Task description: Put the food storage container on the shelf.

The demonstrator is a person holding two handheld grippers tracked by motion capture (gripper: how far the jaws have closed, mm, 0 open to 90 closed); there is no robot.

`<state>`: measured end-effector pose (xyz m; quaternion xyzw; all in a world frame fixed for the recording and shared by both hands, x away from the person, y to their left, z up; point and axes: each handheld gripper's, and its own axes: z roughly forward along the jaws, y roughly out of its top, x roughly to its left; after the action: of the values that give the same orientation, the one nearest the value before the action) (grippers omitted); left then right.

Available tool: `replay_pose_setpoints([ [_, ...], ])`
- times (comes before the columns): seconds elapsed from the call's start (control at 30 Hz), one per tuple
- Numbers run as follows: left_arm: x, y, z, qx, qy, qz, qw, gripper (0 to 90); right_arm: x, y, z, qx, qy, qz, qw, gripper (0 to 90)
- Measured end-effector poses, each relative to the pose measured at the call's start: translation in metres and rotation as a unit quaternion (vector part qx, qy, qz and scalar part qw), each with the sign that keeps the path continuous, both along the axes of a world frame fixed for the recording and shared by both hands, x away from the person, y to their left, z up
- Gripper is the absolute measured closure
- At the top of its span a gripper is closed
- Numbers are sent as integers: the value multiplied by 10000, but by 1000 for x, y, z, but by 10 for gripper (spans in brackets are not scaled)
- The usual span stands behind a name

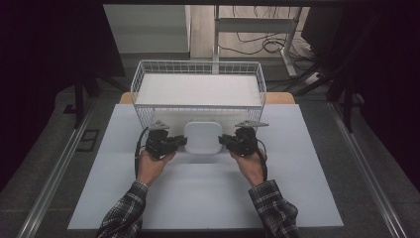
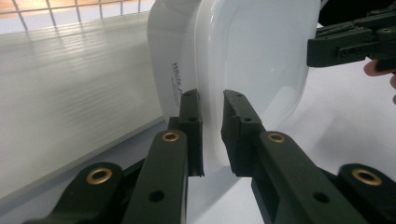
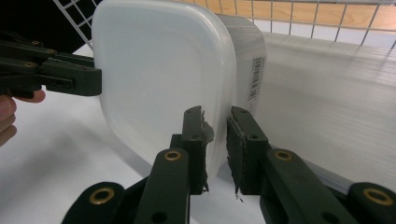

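The tabletop (image 1: 163, 198) lies pale under me, and at its far side stands the wire basket (image 1: 143, 74) with a white board inside it. Just in front of the basket's near wall sits the box (image 1: 203, 136), a white plastic one with rounded corners, a milky lid and a small label on its side. I hold it from both sides: my left gripper (image 1: 179, 142) has its jaws drawn narrow on the lid's rim at one edge, and my right gripper (image 1: 224, 140) pinches the rim at the opposite edge (both bites are thin, on the lip alone). That is the risk as I judge it: the rim is smooth and shallow, so if one hand runs ahead of the other or tilts, the lip could slide out of a pinch and the box drop at one end, or the lid could peel off and leave the tub behind. The basket wall is close too; a low carry could knock the box against the wire.
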<state>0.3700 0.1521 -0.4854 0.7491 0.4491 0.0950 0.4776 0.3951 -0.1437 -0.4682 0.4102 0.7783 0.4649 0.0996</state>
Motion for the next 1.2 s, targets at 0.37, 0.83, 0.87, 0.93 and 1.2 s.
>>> replay_pose_setpoints([
  [0.37, 11, 1, -8, -163, 13, 209, 9996, 783, 14, 6, -5, -21, 58, -114, 9999, 761],
  [0.83, 19, -2, -7, -198, -264, 437, 9985, 781, 27, 15, -3, -146, -90, -288, 9994, 680],
  [0.87, 19, -3, -7, -153, -291, 441, 9985, 781, 28, 14, -4, -116, -84, -290, 9995, 674],
  [0.93, 21, -5, -7, -50, -311, 470, 9984, 769, 29, 14, -4, -164, -169, -384, 9990, 667],
  [1.2, 32, -8, -4, 106, -415, 740, 9963, 726, 34, 22, -4, -319, -345, -498, 9977, 672],
])
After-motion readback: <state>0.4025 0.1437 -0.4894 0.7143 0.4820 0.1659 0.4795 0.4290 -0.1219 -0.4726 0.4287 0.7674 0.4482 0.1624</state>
